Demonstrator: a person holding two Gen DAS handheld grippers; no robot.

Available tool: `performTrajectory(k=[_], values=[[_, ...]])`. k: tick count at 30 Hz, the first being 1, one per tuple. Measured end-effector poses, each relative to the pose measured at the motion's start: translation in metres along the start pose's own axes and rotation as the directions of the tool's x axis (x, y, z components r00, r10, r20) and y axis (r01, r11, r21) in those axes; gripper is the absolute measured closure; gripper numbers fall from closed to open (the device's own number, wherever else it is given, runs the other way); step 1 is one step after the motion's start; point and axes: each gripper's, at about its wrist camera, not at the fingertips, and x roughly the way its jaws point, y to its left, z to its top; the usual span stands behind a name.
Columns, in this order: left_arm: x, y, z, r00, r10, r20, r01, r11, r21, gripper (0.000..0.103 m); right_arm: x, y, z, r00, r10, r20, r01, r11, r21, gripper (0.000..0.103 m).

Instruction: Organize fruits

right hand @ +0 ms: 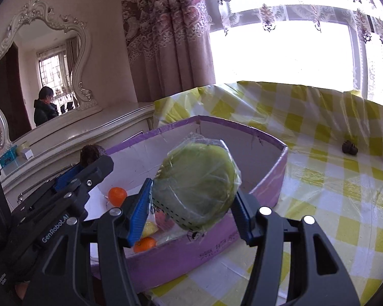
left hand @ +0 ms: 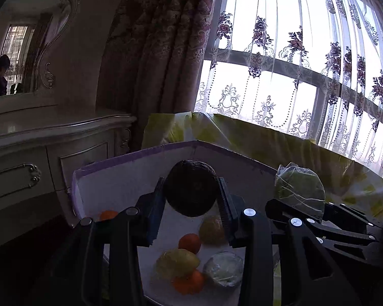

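While fingers [left hand: 191, 199] clamp avocado [left hand: 190, 188], box [left hand: 140, 168] below

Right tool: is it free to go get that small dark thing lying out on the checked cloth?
Probably not yet. The right tool is shut on a wrapped green fruit above the purple box. The path to the dark thing looks clear across the checked cloth, but the tool must unload first.

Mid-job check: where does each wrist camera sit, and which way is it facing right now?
Left wrist: on the left gripper, looking along its fingers, shut on a dark round fruit, over the purple cardboard box toward the window.
Right wrist: on the right gripper, holding a plastic-wrapped green fruit above the box.
Shared: box, oranges, and the other gripper.
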Motion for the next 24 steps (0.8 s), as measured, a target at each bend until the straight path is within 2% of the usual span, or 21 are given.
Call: performTrajectory(k=[4, 8, 11, 14, 20, 21, 22, 23, 24], values=[[0.014, 0.017, -0.003, 0.997, 0.043, -0.060, -0.045, 0.999, -0.030, 0.067, 0.024, 0.014, -0.003, 0.998, -0.033, -0.061, 0.029, 0.997, -0.066, 0.045], [0.032, 0.019, -0.011, 0.986, 0.098, -0.133, -0.097, 0.995, 0.017, 0.067, 0.042, 0.024, -0.010, 0.990, -0.088, -0.111, 0.072, 0.988, -0.139, 0.044], [0.034, 0.016, -0.013, 0.981, 0.144, -0.128, -0.136, 0.988, 0.067, 0.067, 0.046, 0.030, -0.012, 0.986, -0.116, -0.123, 0.092, 0.978, -0.187, 0.045], [0.035, 0.020, -0.011, 0.979, 0.152, -0.138, -0.145, 0.988, 0.060, 0.067, 0.054, 0.030, -0.007, 0.983, -0.117, -0.142, 0.088, 0.977, -0.192, 0.045], [0.040, 0.020, -0.009, 0.968, 0.193, -0.158, -0.175, 0.977, 0.121, 0.067, 0.075, 0.032, -0.001, 0.967, -0.157, -0.202, 0.110, 0.968, -0.227, 0.044], [0.041, 0.021, -0.009, 0.968, 0.195, -0.160, -0.176, 0.977, 0.123, 0.064, 0.079, 0.030, -0.003, 0.962, -0.172, -0.213, 0.123, 0.966, -0.227, 0.044], [0.042, 0.020, -0.009, 0.968, 0.193, -0.163, -0.174, 0.977, 0.124, 0.052, 0.079, 0.031, -0.005, 0.960, -0.190, -0.207, 0.137, 0.960, -0.244, 0.041], [0.041, 0.020, -0.008, 0.968, 0.191, -0.160, -0.172, 0.977, 0.122, 0.048, 0.079, 0.033, -0.006, 0.960, -0.199, -0.197, 0.144, 0.954, -0.262, 0.036], [0.040, 0.021, -0.008, 0.969, 0.193, -0.153, -0.176, 0.977, 0.116, 0.036, 0.078, 0.035, -0.007, 0.959, -0.212, -0.191, 0.155, 0.949, -0.276, 0.022]])
